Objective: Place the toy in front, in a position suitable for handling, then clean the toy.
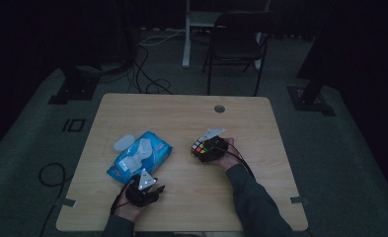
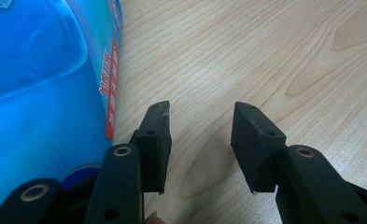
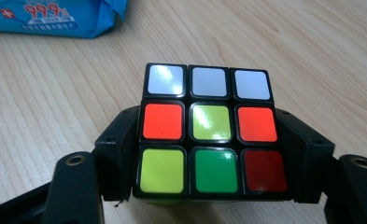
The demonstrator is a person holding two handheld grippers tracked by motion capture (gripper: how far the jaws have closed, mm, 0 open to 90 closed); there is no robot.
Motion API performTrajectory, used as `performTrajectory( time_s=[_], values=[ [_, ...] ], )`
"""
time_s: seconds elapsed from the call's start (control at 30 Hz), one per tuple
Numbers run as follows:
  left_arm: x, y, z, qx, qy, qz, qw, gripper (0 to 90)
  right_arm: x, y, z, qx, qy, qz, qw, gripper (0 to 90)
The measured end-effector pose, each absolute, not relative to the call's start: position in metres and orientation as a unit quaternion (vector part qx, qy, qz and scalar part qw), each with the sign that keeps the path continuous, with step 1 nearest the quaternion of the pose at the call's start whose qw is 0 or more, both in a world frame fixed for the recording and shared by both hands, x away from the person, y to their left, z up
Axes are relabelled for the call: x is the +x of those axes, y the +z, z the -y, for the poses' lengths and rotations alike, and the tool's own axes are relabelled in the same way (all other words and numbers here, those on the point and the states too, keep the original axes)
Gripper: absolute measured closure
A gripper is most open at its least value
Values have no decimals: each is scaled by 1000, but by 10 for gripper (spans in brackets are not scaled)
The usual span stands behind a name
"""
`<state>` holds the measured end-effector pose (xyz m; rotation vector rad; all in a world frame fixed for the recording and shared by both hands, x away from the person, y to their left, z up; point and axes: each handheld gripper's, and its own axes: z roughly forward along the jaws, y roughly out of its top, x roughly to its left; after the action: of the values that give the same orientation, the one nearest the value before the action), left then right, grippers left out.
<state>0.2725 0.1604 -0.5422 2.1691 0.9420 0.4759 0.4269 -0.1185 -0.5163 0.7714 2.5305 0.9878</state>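
Puzzle cube (image 3: 208,128), black w/ color squares. Top row white, mid row orange-yellow-orange, bottom yellow-green-red. Squeezed between right gripper's (image 3: 209,158) black jaws, just above the wood table (image 3: 312,56), right of middle.

We look along our left gripper (image 2: 199,147), whose two black jaws stand apart with nothing between them but bare wood. Under them lies the pale bench (image 2: 265,60), its grain running slantwise. A blue packet (image 2: 41,107) with a glossy wrapper lies at the left, just beside the left-hand jaw; whether the two touch, we cannot tell. A red strip with white print (image 2: 110,88) runs down the packet's near edge.
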Motion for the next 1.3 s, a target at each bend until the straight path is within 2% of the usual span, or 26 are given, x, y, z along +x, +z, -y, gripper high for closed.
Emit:
performTrajectory(
  time_s=[0.67, 0.97, 1.3],
  values=[
    [272, -537, -157, 841, 182, -356, 365, 581, 391, -515, 127, 266, 353, -882, 164, 338],
    [266, -499, -167, 835, 187, -338, 393, 564, 380, -509, 134, 276, 357, -877, 165, 338],
    [280, -461, -195, 815, 245, -351, 391, 581, 372, -506, 137, 275, 359, -876, 168, 338]
  ],
)
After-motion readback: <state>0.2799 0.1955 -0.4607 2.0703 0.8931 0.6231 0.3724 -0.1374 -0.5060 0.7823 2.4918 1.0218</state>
